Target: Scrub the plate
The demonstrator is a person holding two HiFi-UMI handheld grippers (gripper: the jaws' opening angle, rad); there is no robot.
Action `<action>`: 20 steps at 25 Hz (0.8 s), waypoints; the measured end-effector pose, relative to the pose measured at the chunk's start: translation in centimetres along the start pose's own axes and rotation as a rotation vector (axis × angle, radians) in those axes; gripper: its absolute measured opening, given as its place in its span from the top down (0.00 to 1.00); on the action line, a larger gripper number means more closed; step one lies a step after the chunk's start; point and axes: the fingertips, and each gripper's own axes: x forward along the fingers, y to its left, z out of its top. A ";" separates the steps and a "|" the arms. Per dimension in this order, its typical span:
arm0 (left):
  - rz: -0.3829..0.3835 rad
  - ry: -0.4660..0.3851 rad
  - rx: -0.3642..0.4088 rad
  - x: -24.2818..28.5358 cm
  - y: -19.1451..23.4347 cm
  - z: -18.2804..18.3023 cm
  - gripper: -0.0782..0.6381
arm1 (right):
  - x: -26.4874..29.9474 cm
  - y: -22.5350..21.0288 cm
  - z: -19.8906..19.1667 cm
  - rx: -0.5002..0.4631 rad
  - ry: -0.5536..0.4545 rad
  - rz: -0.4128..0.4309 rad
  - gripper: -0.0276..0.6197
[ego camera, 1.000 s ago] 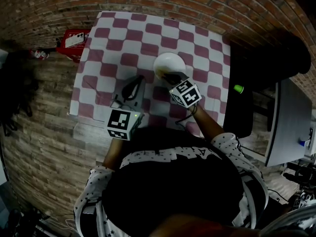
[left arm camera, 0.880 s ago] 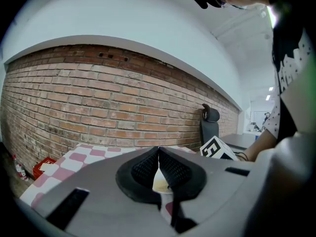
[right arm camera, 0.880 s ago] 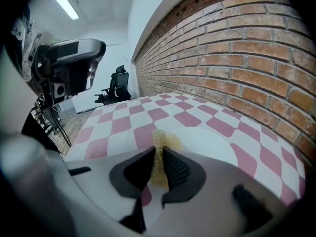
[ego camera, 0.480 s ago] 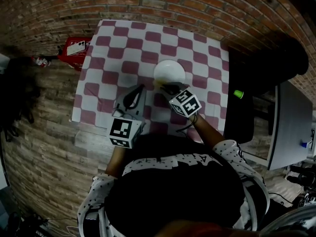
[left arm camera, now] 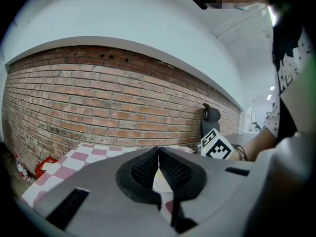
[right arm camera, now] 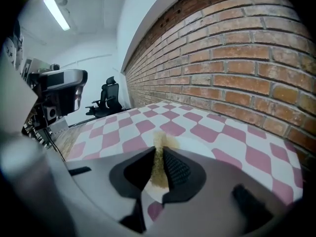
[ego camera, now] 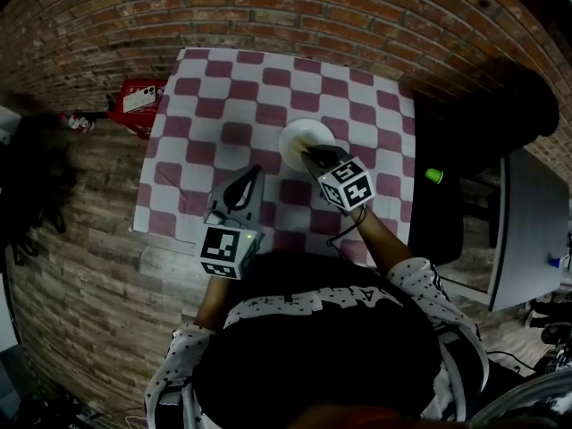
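The white plate (ego camera: 307,139) lies on the bench (ego camera: 179,164), a little right of its middle. The right tongs (ego camera: 309,155) reach over the plate's near rim from the person's side. In the right gripper view these tongs (right arm camera: 159,156) are clamped on a thin yellow-brown sponge (right arm camera: 159,144). Its far end sticks out past the tips, over the plate (right arm camera: 197,144); whether it touches the plate cannot be told. The left tongs (ego camera: 254,172) hover over the cloth just left of the plate, apart from it. In their own view the left tongs (left arm camera: 158,152) are pressed together with nothing between them, and the plate (left arm camera: 160,181) shows pale behind them

A red-and-white checked cloth (ego camera: 232,105) covers the bench, which stands against a brick wall (ego camera: 268,7). A red box (ego camera: 138,96) sits on the floor (ego camera: 71,266) by the far left corner, and a black office chair (ego camera: 500,105) stands to the right

Only the right gripper view shows the sponge plainly; from the head camera it is lost in the dark under the tongs. The left gripper view catches the right marker cube (left arm camera: 216,144) off to its right. The right gripper view alone shows a ceiling strip light (right arm camera: 57,11)
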 end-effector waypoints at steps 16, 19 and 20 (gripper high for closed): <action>0.008 0.036 -0.007 1.3 0.7 -0.7 0.87 | 0.6 -7.0 0.9 -0.052 0.010 -0.146 0.87; 0.010 0.043 -0.007 1.6 0.8 -0.8 0.87 | 1.0 -7.6 0.5 -0.064 0.025 -0.155 0.87; 0.010 0.044 -0.007 1.7 0.9 -0.8 0.87 | 1.1 -7.8 0.3 -0.068 0.032 -0.157 0.87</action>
